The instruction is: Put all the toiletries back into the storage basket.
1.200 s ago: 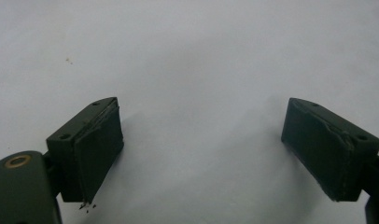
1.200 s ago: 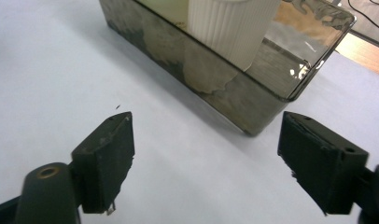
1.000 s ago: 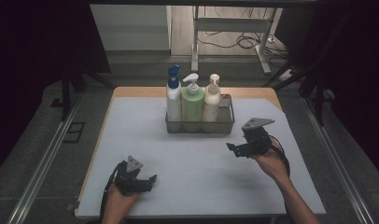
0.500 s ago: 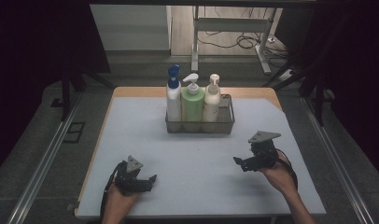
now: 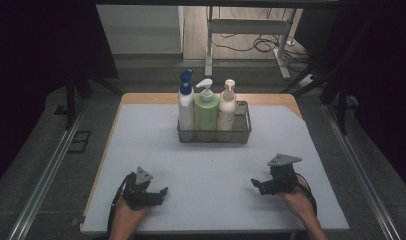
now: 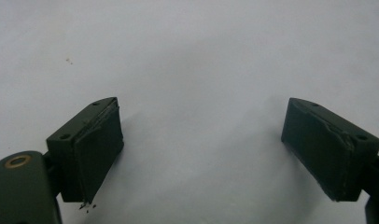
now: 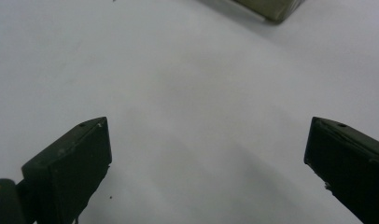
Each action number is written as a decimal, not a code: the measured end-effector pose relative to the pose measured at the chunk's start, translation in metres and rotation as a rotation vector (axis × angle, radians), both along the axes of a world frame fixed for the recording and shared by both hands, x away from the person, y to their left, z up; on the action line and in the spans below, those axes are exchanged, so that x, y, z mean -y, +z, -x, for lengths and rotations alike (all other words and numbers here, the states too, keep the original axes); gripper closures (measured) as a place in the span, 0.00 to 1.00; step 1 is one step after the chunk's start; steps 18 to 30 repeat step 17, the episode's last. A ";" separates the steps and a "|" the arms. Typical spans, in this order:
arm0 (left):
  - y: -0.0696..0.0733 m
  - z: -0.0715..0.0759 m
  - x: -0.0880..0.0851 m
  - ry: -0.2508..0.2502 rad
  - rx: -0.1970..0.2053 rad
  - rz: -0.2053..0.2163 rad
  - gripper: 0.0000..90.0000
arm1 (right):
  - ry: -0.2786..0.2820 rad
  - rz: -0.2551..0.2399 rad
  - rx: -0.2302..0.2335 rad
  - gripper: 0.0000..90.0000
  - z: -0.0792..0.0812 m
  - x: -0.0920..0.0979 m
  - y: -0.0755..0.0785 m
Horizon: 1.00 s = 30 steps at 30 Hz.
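Observation:
My left gripper (image 5: 162, 191) rests low over the grey mat near the table's front left, jaws pointing right. In the left gripper view the left gripper (image 6: 201, 144) stands open with bare mat between its pads. My right gripper (image 5: 254, 184) sits at the front right, jaws pointing left. Its jaws have just been opening, and in the right gripper view the right gripper (image 7: 208, 158) is wide open and holds nothing. A wire basket (image 5: 244, 131) at the table's middle back holds three upright bottles: a blue-capped white one (image 5: 186, 107), a green pump bottle (image 5: 206, 112) and a cream pump bottle (image 5: 226, 110).
The grey mat (image 5: 211, 165) covers most of the wooden table (image 5: 141, 98). Metal rails run along the floor on both sides. A desk frame and cables lie beyond the far edge. A pale corner of something (image 7: 271, 9) shows at the top of the right gripper view.
The right hand has come down and back from beside the basket's front right corner to the front right of the mat. The left hand has stayed put.

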<state>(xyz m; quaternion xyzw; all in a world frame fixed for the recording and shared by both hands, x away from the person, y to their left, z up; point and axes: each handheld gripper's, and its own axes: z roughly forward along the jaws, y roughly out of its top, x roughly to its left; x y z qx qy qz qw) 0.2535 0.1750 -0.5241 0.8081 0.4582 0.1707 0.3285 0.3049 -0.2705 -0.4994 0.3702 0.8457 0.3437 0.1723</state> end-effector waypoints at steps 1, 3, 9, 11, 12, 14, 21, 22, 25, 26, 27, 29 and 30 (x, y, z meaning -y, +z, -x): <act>0.000 0.000 0.000 0.000 0.000 0.000 0.14 | 0.003 0.001 -0.007 0.01 0.001 -0.001 -0.003; 0.000 0.000 0.000 0.000 0.000 0.000 0.14 | 0.003 0.003 -0.015 0.01 0.003 -0.001 -0.009; 0.000 0.000 0.000 -0.001 0.000 0.001 0.14 | -0.010 -0.009 -0.035 0.00 0.006 -0.001 -0.022; 0.000 0.000 0.000 -0.001 -0.001 0.001 0.14 | -0.013 -0.010 -0.033 0.01 0.006 0.000 -0.022; 0.000 0.000 0.000 -0.001 0.000 0.001 0.14 | -0.013 -0.011 -0.036 0.01 0.006 0.000 -0.023; 0.000 0.000 0.000 -0.001 0.000 0.001 0.14 | -0.014 -0.013 -0.040 0.00 0.005 0.000 -0.023; 0.000 0.000 0.000 -0.001 -0.002 0.001 0.14 | -0.014 -0.013 -0.041 0.00 0.005 0.000 -0.023; 0.000 0.000 0.000 -0.001 -0.002 0.001 0.14 | -0.014 -0.013 -0.041 0.00 0.005 0.000 -0.023; 0.000 0.000 0.000 -0.001 -0.002 0.001 0.14 | -0.014 -0.013 -0.041 0.00 0.005 0.000 -0.023; 0.000 0.000 0.000 -0.001 -0.002 0.001 0.14 | -0.014 -0.013 -0.041 0.00 0.005 0.000 -0.023; 0.000 0.000 0.000 -0.001 -0.002 0.001 0.14 | -0.014 -0.013 -0.041 0.00 0.005 0.000 -0.023; 0.000 0.000 0.000 -0.001 -0.002 0.001 0.14 | -0.014 -0.013 -0.041 0.00 0.005 0.000 -0.023; 0.000 0.000 0.000 -0.001 -0.002 0.001 0.14 | -0.014 -0.013 -0.041 0.00 0.005 0.000 -0.023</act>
